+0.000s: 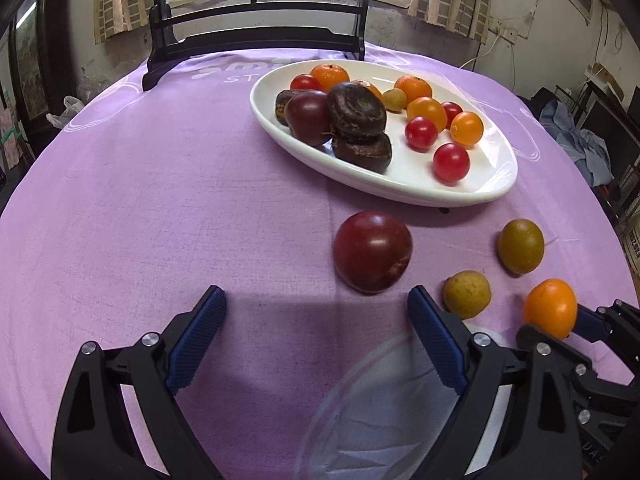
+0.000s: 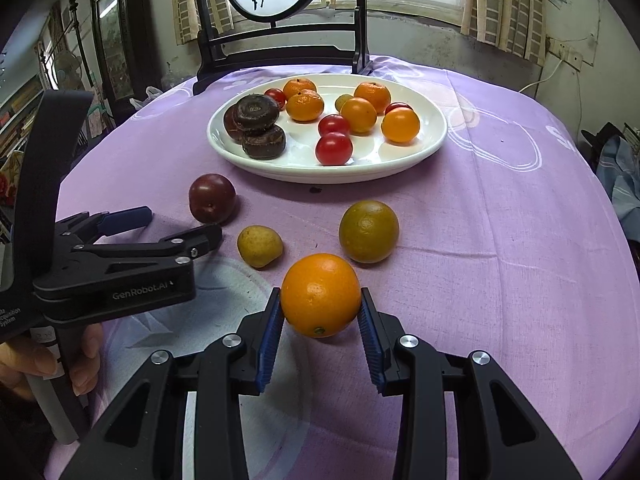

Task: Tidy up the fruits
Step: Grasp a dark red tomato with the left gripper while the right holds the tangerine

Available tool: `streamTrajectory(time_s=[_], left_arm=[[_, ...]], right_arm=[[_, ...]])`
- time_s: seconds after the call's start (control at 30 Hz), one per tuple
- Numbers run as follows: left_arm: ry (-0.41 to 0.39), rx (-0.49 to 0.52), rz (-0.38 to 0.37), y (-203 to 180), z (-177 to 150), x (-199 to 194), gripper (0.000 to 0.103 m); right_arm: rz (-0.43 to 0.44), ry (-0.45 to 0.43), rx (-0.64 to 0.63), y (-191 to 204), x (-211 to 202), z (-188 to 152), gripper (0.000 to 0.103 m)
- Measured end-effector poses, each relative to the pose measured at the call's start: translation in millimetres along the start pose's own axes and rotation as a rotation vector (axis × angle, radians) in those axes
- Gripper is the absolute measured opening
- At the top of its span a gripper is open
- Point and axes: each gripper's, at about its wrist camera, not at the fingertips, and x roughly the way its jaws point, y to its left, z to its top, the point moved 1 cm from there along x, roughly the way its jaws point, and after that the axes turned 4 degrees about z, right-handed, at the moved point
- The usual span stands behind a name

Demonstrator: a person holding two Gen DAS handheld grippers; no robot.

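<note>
Fruit lies in two groups on the purple tablecloth [image 2: 500, 248]: some on a white oval plate [image 2: 434, 136], some loose in front of it. The right gripper [image 2: 320, 312] is clamped on a bright orange [image 2: 320, 294], its blue ribbed pads pressing both sides; the skin is smooth and glossy, with a small green stem scar low on the near side. Whether the orange rests on the cloth or is just off it cannot be told. Just beyond it sit a dull olive-green round fruit [image 2: 369, 231] and a small yellowish, lumpy fruit [image 2: 260, 246], with a dark red plum [image 2: 212, 198] further left, all apart from one another. The left gripper [image 1: 316, 336] hangs over bare cloth with its jaws wide apart and nothing between them, the plum just beyond its right finger. On the plate are cherry tomatoes [image 2: 334, 149], small mandarins [image 2: 305, 106] and dark brown, ridged water chestnuts [image 2: 264, 142] stacked at the left end.
</note>
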Motion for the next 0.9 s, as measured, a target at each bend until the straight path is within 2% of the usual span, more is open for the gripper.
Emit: streamTrajectory(time_s=[0.1,0.23,0.33,0.4,0.43,0.5,0.9], left_arm=[[0.001,-0.004,-0.001,-2.9,3.2,2.8,0.09],[0.015,0.019,0.051,-11.0,7.3,8.2,0.09],[0.011,0.011,0.059,-12.1,11.4,10.3,0.089],[-0.001,0.006,0.06,-12.4,14.1,9.5,0.077],[-0.015,0.0,0.042,-13.2,15.6,8.0,0.062],[-0.032,-0.022,-0.025,-13.3,17.1,5.3,0.038],[-0.03,0.067,-0.005,-19.6,6.6,-17.6,0.038]], right_arm=[[-0.001,0.002,0.0,-0.2,0.3,-0.3,0.038],[0.004,-0.003,-0.005,0.6,-1.2,-0.9,0.038],[0.005,-0.009,-0.011,1.4,-3.2,-1.3,0.038],[0.005,-0.012,-0.014,1.7,-3.9,-0.8,0.038],[0.002,-0.014,-0.015,2.0,-4.0,-0.8,0.038],[-0.005,-0.013,-0.018,1.9,-3.3,-1.4,0.038],[-0.002,-0.035,-0.021,2.7,-8.8,-0.7,0.038]])
